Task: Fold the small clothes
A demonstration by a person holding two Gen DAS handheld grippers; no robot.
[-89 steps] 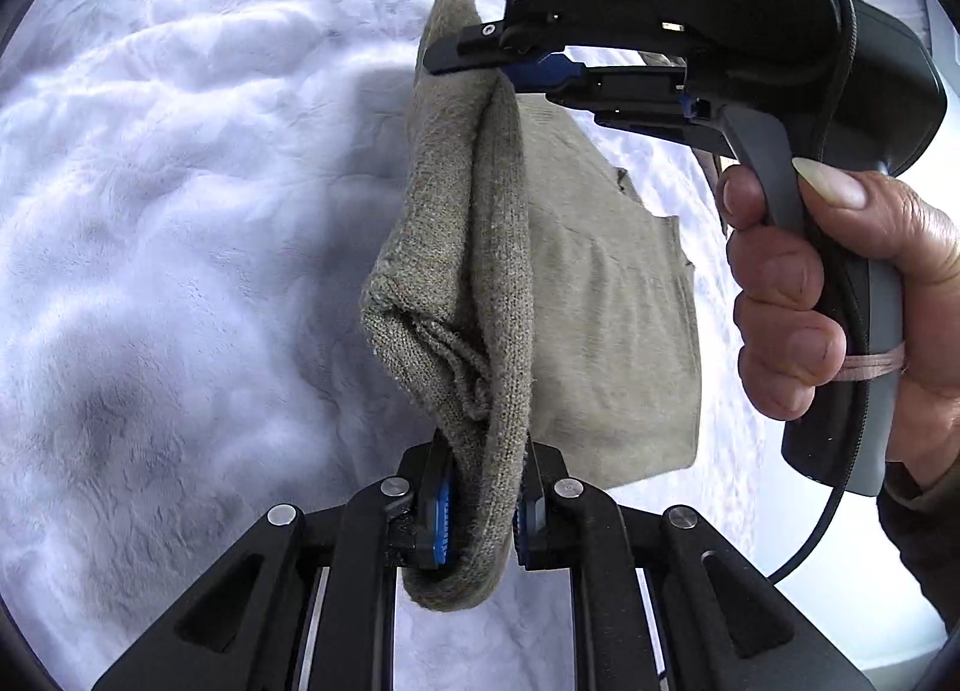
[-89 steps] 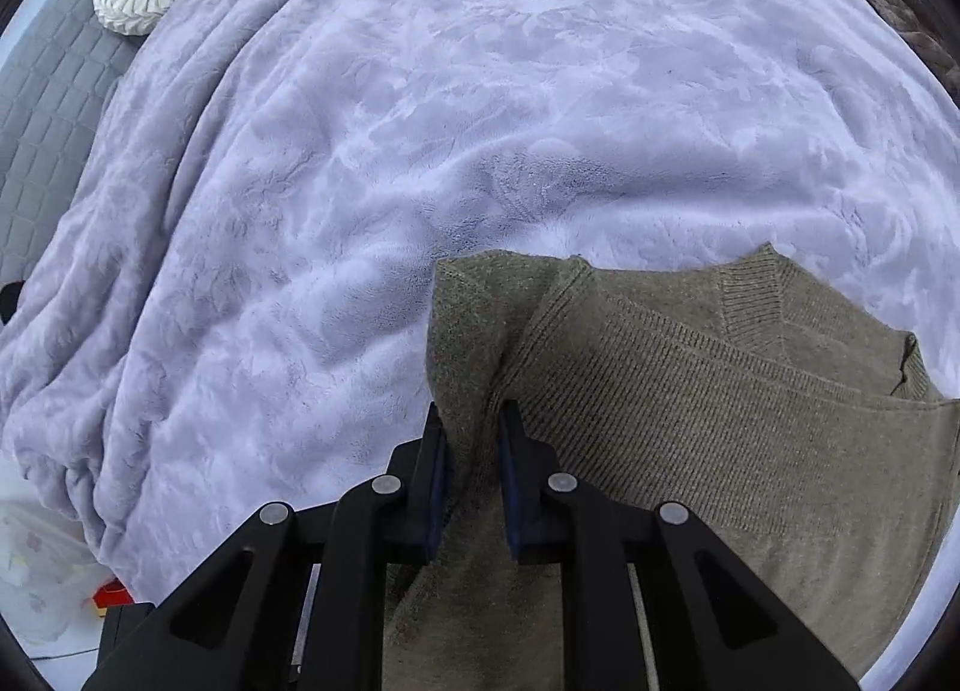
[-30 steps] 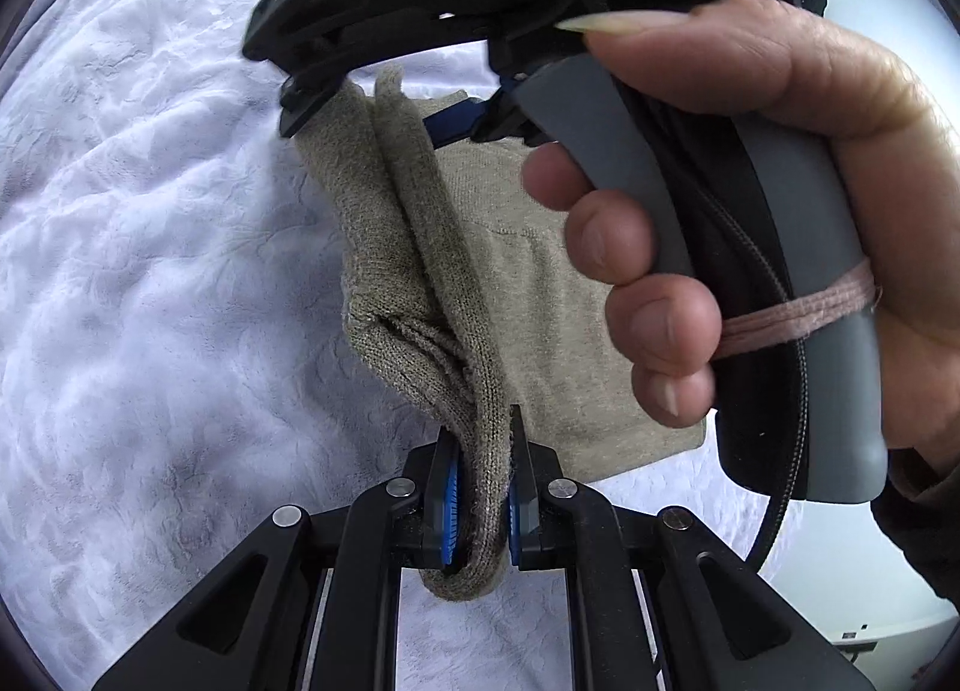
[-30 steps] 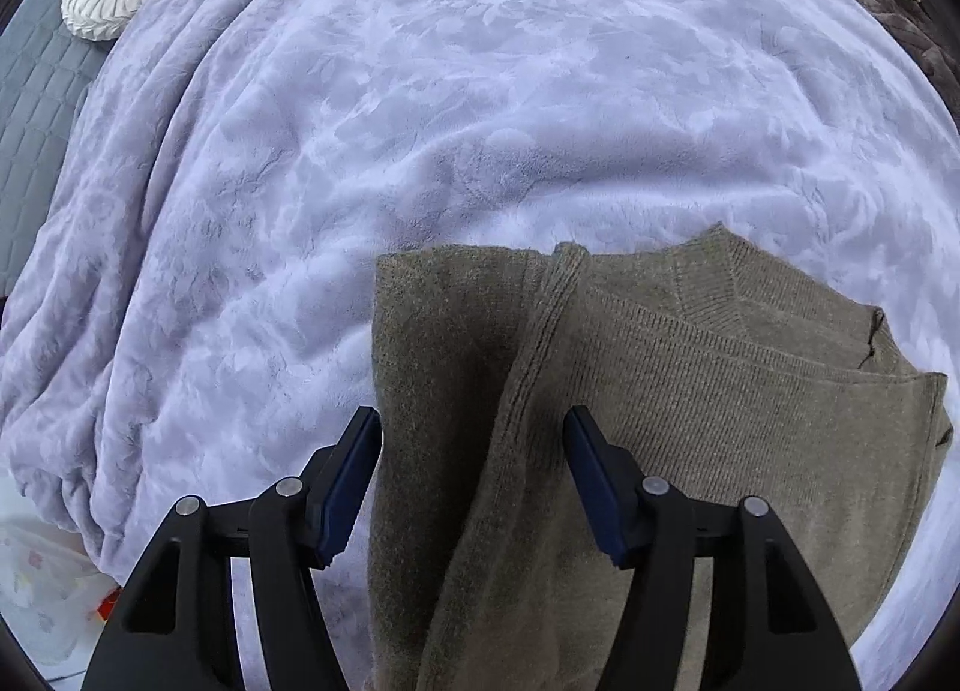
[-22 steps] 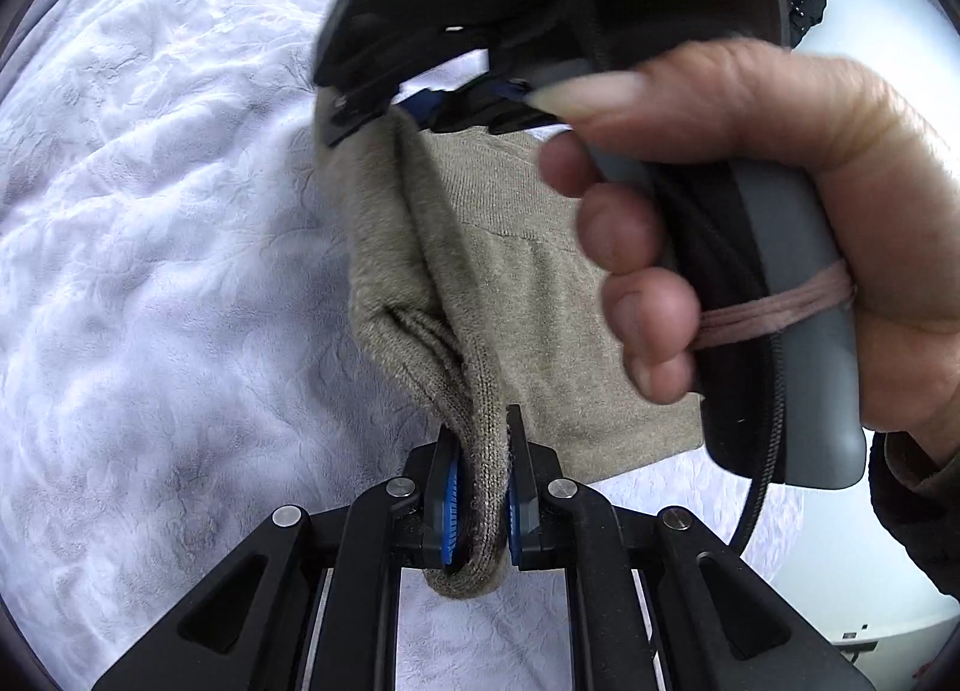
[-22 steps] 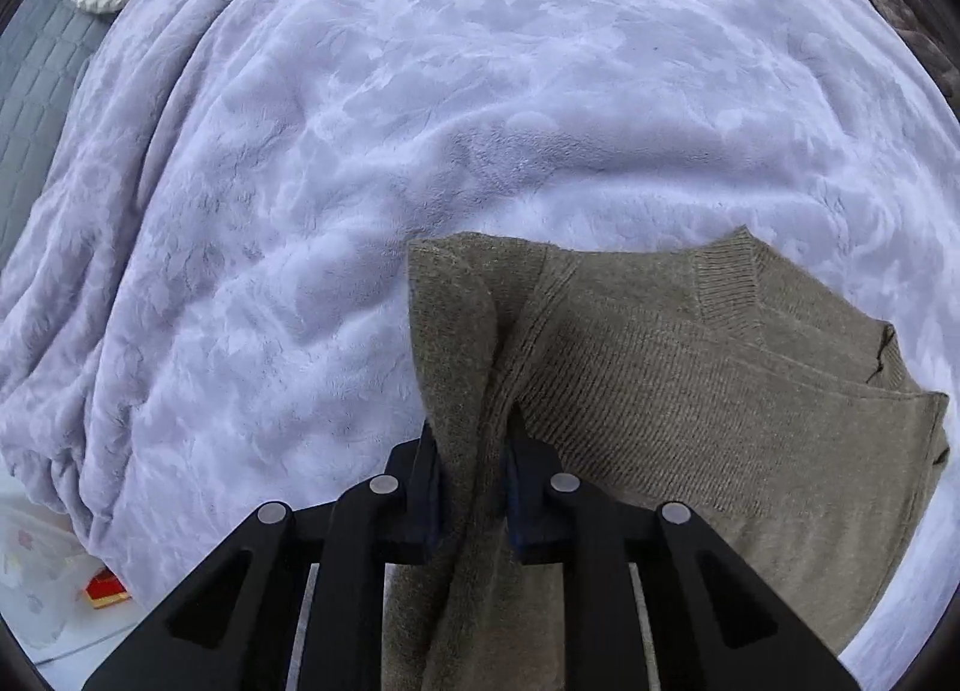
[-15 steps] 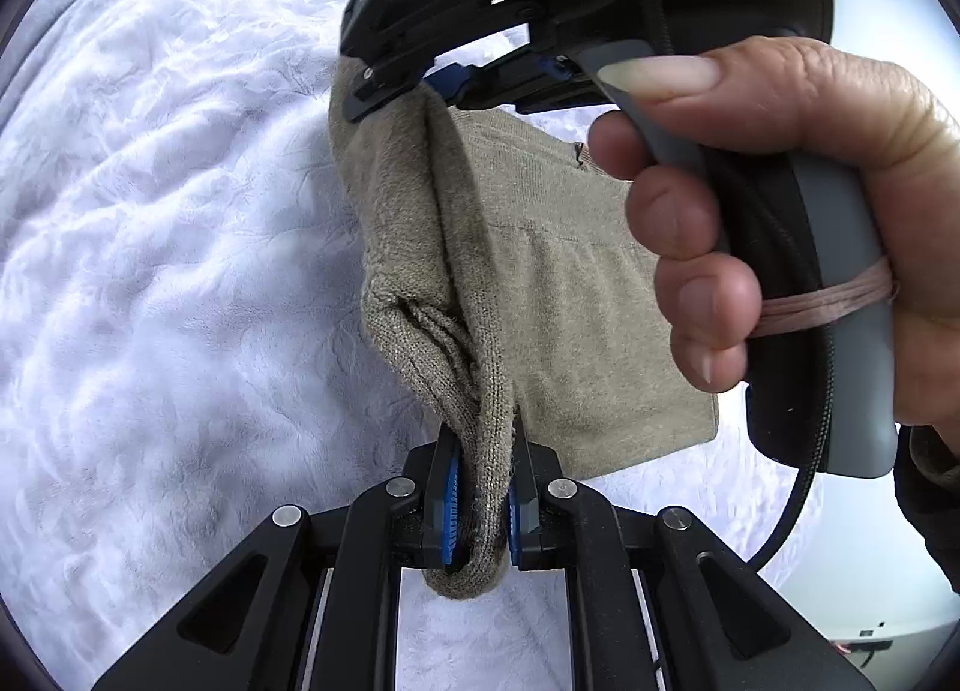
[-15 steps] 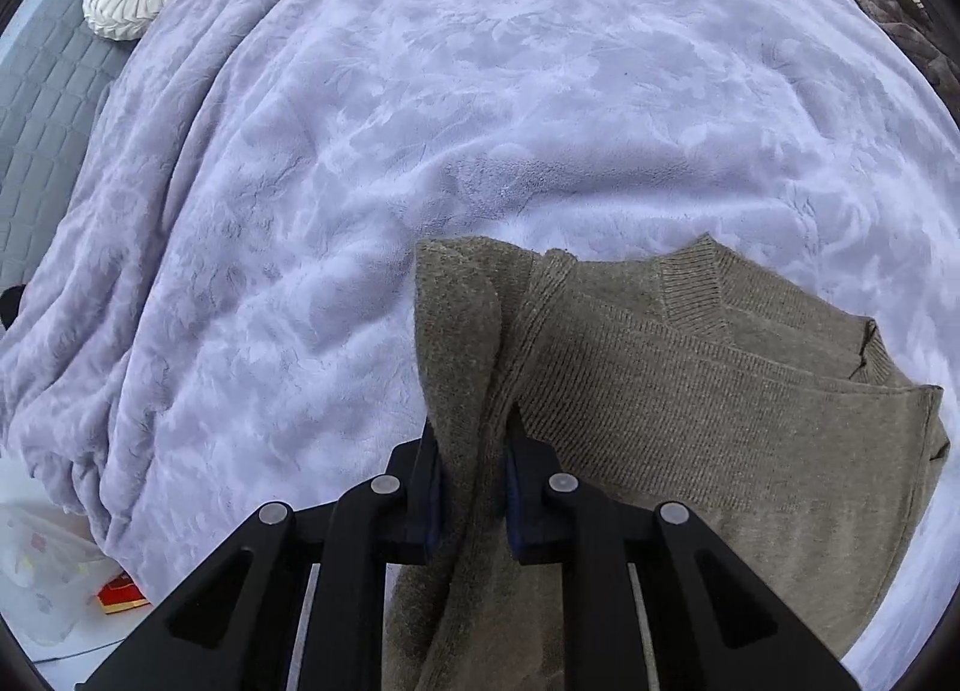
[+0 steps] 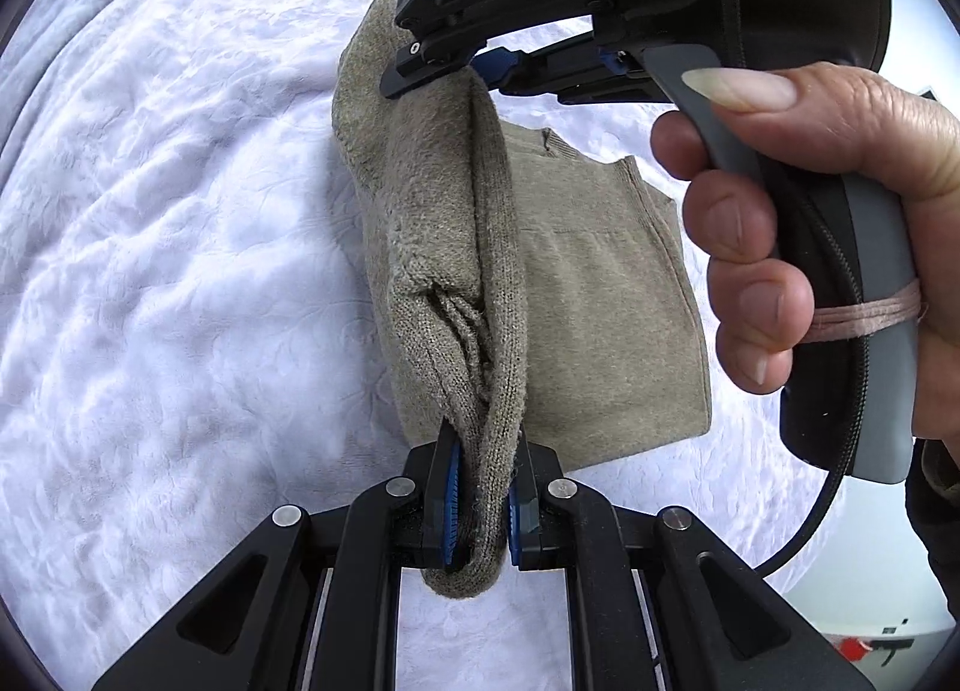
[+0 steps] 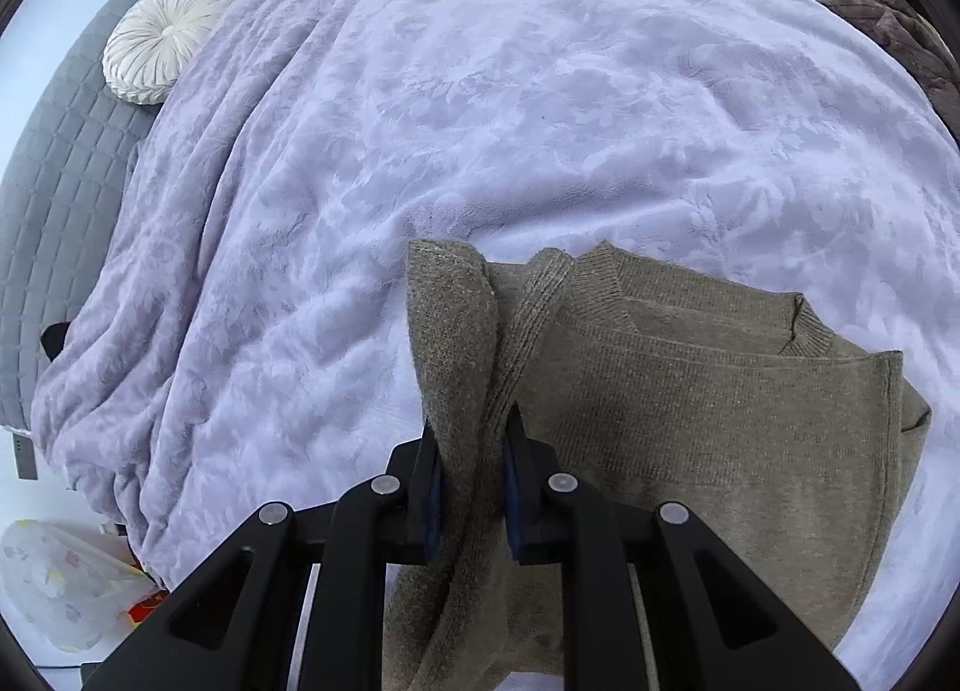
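Gripping: left gripper [image 9: 480,502] clamped on a bunched fold of the olive knit sweater [image 9: 600,295].
Right gripper [image 10: 471,496]: pinched tight on the sweater's folded edge.
Sweater: partly lifted between both grippers, the rest lying flat on the lavender blanket [image 10: 480,109] of the bed.
Hand [image 9: 828,235]: wrapped around the right gripper's handle.
Pillow [image 10: 162,49]: round, white, at the bed's far left corner.

The letters "DAS" stand in pale print on the black housing of the right hand-held gripper [image 9: 474,64].
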